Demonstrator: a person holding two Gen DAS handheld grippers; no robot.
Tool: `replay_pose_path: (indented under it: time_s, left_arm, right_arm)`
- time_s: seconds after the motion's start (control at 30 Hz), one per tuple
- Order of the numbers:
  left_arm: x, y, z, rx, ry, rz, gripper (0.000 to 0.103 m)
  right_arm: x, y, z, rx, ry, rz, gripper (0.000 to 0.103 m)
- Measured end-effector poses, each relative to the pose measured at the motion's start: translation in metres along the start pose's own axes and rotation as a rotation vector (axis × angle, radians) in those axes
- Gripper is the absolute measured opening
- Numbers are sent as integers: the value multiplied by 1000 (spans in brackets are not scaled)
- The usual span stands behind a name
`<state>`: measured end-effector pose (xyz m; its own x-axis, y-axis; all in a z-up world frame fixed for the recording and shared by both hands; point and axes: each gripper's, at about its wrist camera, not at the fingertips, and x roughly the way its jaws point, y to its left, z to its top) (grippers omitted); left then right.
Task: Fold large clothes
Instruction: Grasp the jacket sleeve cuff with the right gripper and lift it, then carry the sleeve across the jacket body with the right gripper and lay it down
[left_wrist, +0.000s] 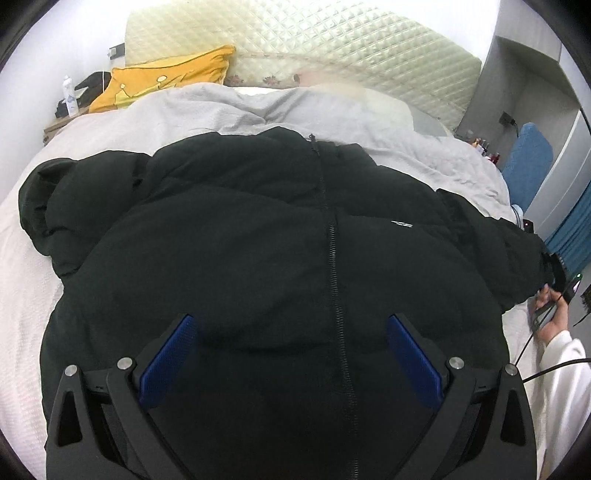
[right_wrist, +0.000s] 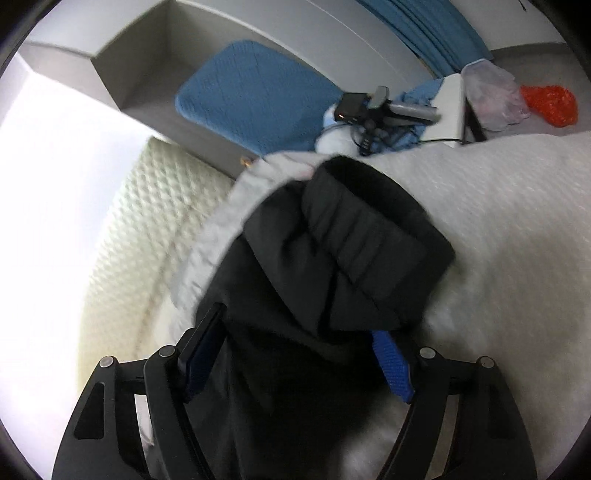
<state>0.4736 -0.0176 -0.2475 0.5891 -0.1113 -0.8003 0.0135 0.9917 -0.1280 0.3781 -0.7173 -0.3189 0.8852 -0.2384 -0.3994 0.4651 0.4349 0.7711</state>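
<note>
A big black puffer jacket (left_wrist: 258, 236) lies front up on the bed, zipper (left_wrist: 332, 258) running down its middle, sleeves spread to both sides. My left gripper (left_wrist: 291, 325) is open and hovers over the jacket's lower front, its blue pads (left_wrist: 168, 363) apart and holding nothing. In the right wrist view my right gripper (right_wrist: 295, 332) straddles the end of the jacket's right sleeve (right_wrist: 347, 240). The sleeve's ribbed cuff points away from me. The fingers stand wide with sleeve fabric between them; I cannot tell whether they press it.
The bed has a white cover (left_wrist: 26, 306) and a grey duvet (left_wrist: 258, 110). A yellow cushion (left_wrist: 166, 81) and quilted headboard (left_wrist: 314, 37) are at the far end. A blue cushion (right_wrist: 251, 96), cables and a device (right_wrist: 354, 107) lie beside the bed.
</note>
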Motion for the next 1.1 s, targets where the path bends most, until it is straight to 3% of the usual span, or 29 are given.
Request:
replay_pose_path:
  time_s: [0.03, 0.1, 0.17, 0.27, 0.57, 0.8, 1.1]
  left_arm:
    - [1, 2, -3, 2, -5, 13, 103]
    - [3, 3, -9, 7, -12, 24, 103]
    - [2, 3, -16, 12, -20, 45, 103]
    - [-7, 5, -23, 1, -43, 47, 103]
    - [-74, 21, -37, -35, -94, 77, 103]
    - [-131, 45, -52, -24, -135, 92, 103]
    - [-177, 50, -66, -10, -151, 42, 103]
  right_arm:
    - [2, 2, 3, -1, -11, 9, 73]
    - [8, 8, 8, -22, 4, 2, 53]
    - [9, 19, 12, -81, 17, -17, 25]
    - [-9, 35, 19, -150, -15, -30, 10]
    - [-104, 68, 51, -220, -123, -74, 3]
    - [-174, 128, 74, -339, -192, -51, 1]
    - [-220, 259, 29, -614, -148, 84, 1]
